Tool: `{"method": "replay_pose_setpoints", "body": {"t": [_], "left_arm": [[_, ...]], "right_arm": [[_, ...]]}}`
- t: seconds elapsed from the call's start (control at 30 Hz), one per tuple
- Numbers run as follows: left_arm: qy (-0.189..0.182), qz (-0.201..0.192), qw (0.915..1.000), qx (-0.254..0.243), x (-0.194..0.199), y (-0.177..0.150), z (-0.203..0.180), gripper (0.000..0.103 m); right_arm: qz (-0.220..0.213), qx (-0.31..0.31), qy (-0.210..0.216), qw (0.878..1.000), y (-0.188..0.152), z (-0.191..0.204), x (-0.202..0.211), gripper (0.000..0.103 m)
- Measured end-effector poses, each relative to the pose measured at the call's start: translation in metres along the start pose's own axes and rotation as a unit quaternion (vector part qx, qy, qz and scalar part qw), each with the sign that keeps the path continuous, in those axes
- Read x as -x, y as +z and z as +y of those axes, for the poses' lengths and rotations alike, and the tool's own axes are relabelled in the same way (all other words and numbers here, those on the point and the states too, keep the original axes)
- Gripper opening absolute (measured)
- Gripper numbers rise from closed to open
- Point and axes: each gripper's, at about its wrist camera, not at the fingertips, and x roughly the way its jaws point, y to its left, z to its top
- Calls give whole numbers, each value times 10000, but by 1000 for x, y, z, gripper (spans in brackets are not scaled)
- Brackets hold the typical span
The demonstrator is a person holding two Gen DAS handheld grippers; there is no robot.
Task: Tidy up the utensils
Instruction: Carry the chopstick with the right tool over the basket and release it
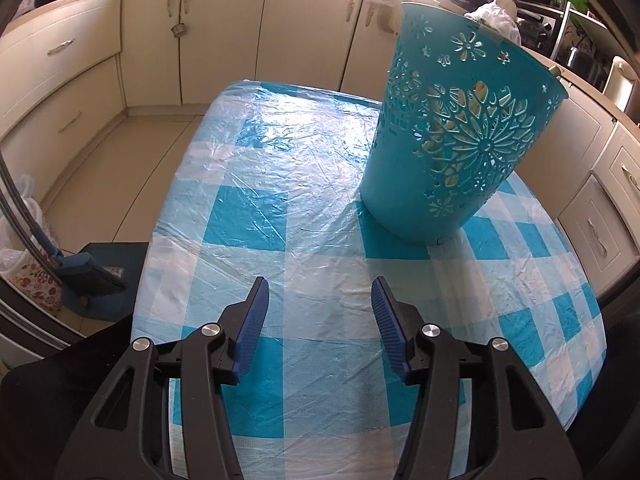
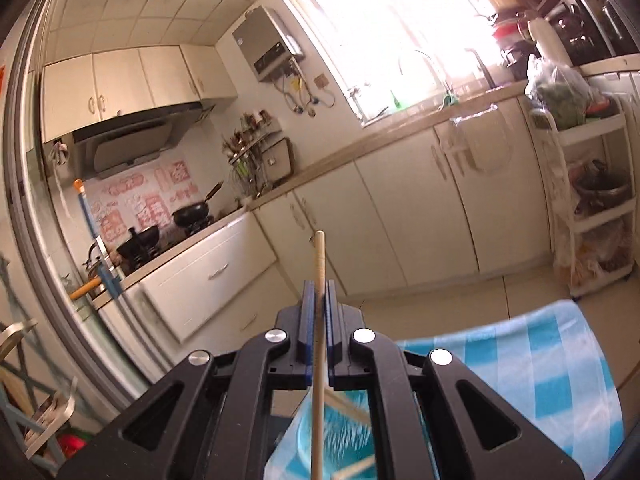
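Note:
A tall teal plastic basket with cut-out flower patterns stands on the blue-and-white checked tablecloth, at the table's right side. My left gripper is open and empty, low over the cloth, to the left of and nearer than the basket. My right gripper is shut on a thin wooden chopstick, which runs lengthwise between the pads and pokes out ahead. It is raised and aimed at the kitchen cabinets. Below it, the teal basket rim and other sticks show, blurred.
Cream cabinets line the walls beyond the table. A broom and dustpan stand on the floor at the table's left. A white shelf rack with bags and a pot stands at the right. The table corner shows lower right.

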Motion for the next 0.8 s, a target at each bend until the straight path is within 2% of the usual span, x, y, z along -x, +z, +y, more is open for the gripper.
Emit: {"method": "replay_pose_setpoints", "body": {"t": [0.17, 0.4, 0.67, 0.8], "left_arm": [[-43, 25, 10000, -10, -2, 0, 0, 51], [-102, 60, 9999, 66, -3, 1, 3, 51], [-104, 84, 9999, 78, -5, 1, 4, 51], [-93, 63, 9999, 122, -4, 2, 6, 51]], "right_arm": [[145, -5, -265, 9995, -5, -12, -35, 6], [458, 53, -496, 9977, -20, -22, -48, 6], [767, 305, -407, 9958, -33, -10, -47, 6], [875, 432, -358, 9946, -46, -6, -27, 7]]}}
